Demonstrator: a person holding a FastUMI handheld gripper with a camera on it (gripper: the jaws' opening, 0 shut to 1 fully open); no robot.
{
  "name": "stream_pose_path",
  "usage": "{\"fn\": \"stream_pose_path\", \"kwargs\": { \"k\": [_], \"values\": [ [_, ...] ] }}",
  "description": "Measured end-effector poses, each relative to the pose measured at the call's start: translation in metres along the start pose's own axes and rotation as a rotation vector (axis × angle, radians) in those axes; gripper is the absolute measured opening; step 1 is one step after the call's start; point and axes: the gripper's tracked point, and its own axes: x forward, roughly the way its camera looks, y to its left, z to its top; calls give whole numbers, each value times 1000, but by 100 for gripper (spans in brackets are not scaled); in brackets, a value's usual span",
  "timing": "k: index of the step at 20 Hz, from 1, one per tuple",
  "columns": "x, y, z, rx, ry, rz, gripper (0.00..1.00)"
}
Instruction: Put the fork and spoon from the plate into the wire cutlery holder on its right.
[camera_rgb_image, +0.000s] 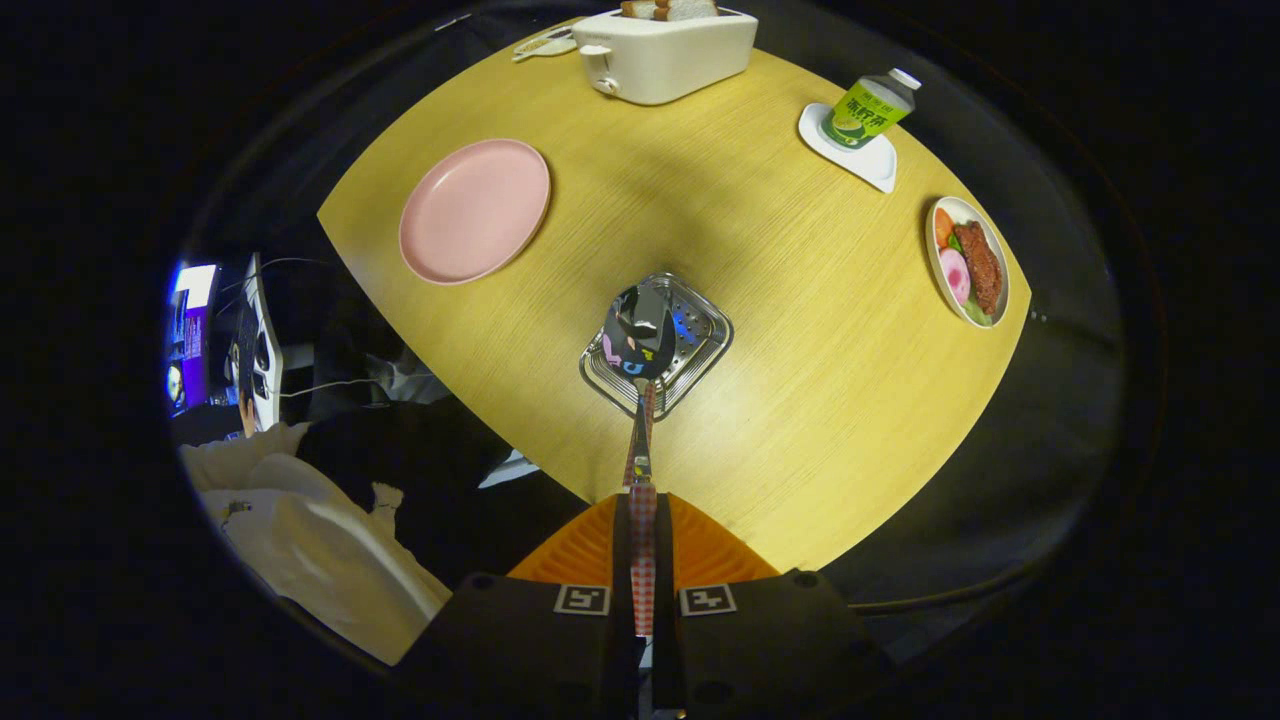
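Gripper view: 1 spoon in tongs

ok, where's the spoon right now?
In the gripper view the spoon is clamped between the fingers, its bowl directly above the wire cutlery holder, right of the pink plate.

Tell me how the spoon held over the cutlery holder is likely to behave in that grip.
The spoon looks stiff: its thin handle runs straight from the hand-held gripper, which is shut on it. Its polished bowl suggests metal, so probably smooth and slippery. Held by the far handle end above the cutlery holder, it may pivot or swing if bumped.
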Motion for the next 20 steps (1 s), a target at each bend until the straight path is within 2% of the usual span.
{"fn": "stream_pose_path", "kwargs": {
  "k": [6,10,14,18,20],
  "values": [
    [27,-21,12,-44,146,-10,11],
    [43,-22,8,-22,230,27,11],
    [45,-22,21,4,235,39,13],
    [43,-18,25,25,239,65,18],
    [42,-14,35,41,195,77,31]
  ]
}}
